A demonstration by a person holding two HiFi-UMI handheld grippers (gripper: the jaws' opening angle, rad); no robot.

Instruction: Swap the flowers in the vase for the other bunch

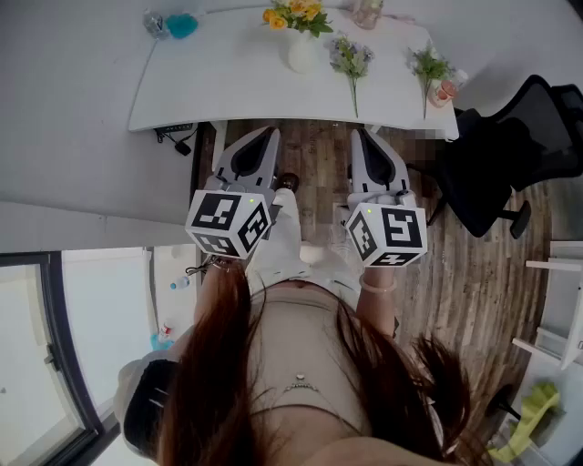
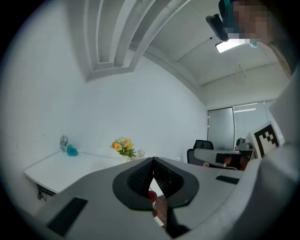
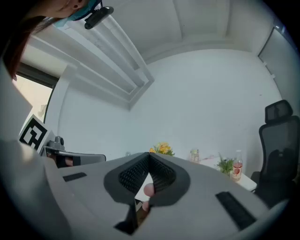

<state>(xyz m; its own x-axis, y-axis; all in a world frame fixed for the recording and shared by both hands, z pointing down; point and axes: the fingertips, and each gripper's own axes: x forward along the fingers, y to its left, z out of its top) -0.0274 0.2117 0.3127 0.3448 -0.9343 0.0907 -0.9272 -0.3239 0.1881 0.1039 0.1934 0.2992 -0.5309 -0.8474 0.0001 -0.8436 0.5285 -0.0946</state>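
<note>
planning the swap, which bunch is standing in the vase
The yellow bunch, upright in the vase; the purple bunch and green bunch lie flat on the table.

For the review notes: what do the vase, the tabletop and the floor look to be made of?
Vase: white, smooth and opaque, likely ceramic, though it is too small here to rule out plastic.
Tabletop: plain white with an even, matte surface, probably laminate or painted board.
Floor: brown planks with grain streaks, so wood or wood-look laminate.
</note>
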